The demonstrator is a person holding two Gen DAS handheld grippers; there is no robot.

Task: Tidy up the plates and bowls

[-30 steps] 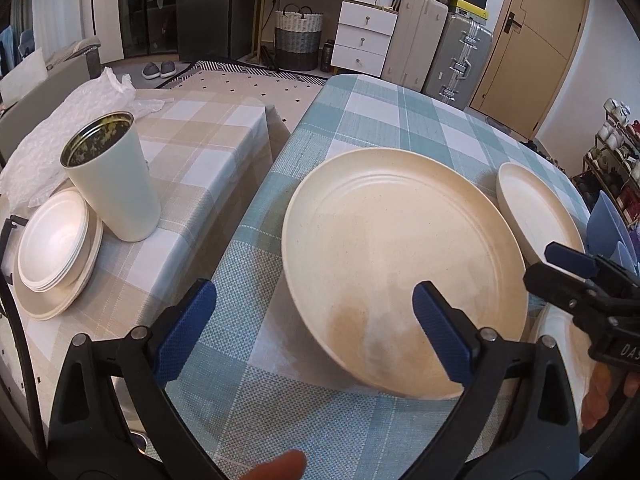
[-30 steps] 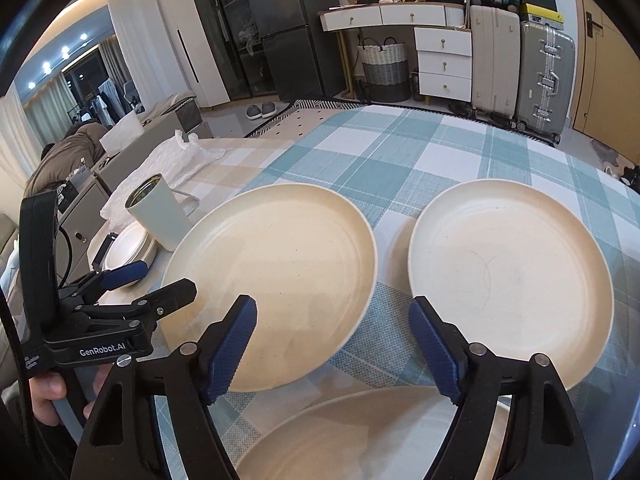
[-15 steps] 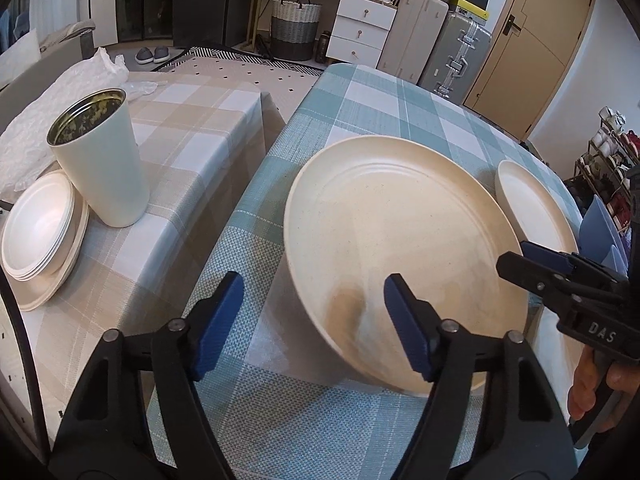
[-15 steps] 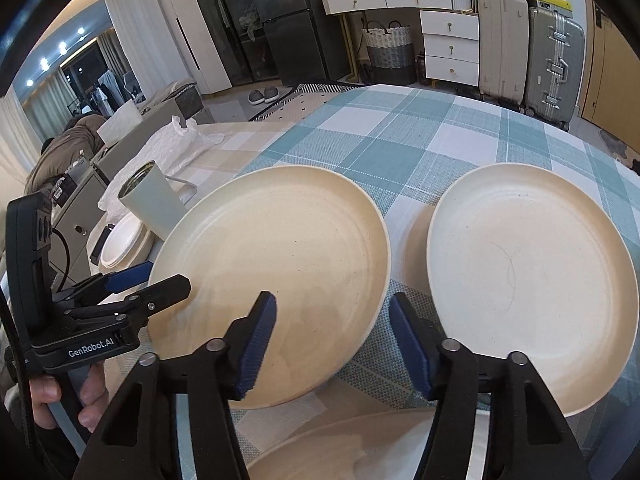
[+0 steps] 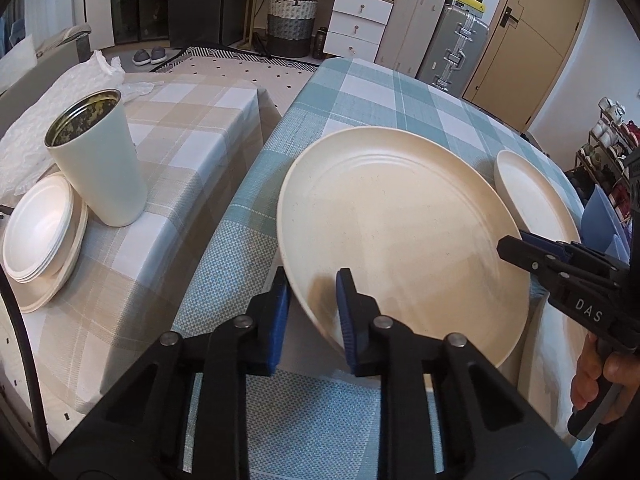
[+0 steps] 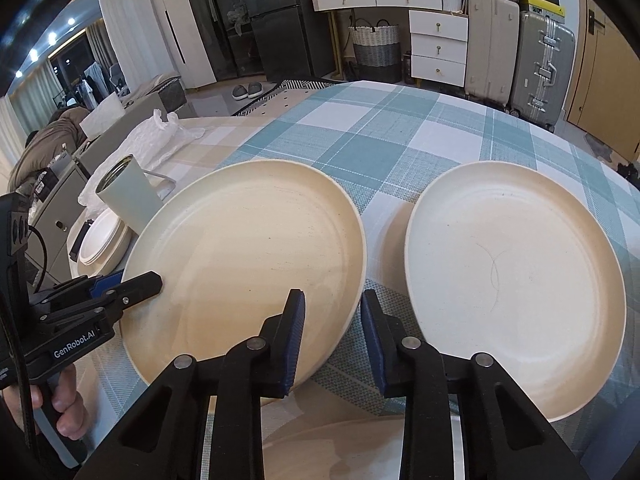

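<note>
A large cream plate (image 5: 400,232) is held tilted above the blue checked table (image 5: 360,92). My left gripper (image 5: 310,308) is shut on its near left rim. My right gripper (image 6: 332,332) is shut on its opposite rim; the same plate shows in the right wrist view (image 6: 248,248). A second cream plate (image 6: 516,276) lies flat on the table to the right, also in the left wrist view (image 5: 532,196). A third plate's rim (image 6: 340,452) shows below the held one. A stack of small white bowls on a plate (image 5: 36,232) sits on the beige side table.
A tall white cup (image 5: 96,160) stands beside the bowl stack on the beige checked table (image 5: 180,128). Crumpled plastic wrap (image 5: 60,92) lies behind it. Suitcases (image 6: 516,48), drawers and a basket stand beyond the table's far edge.
Both grippers have closed from wide open onto opposite rims of the large plate, which now sits tilted and raised off the cloth.
</note>
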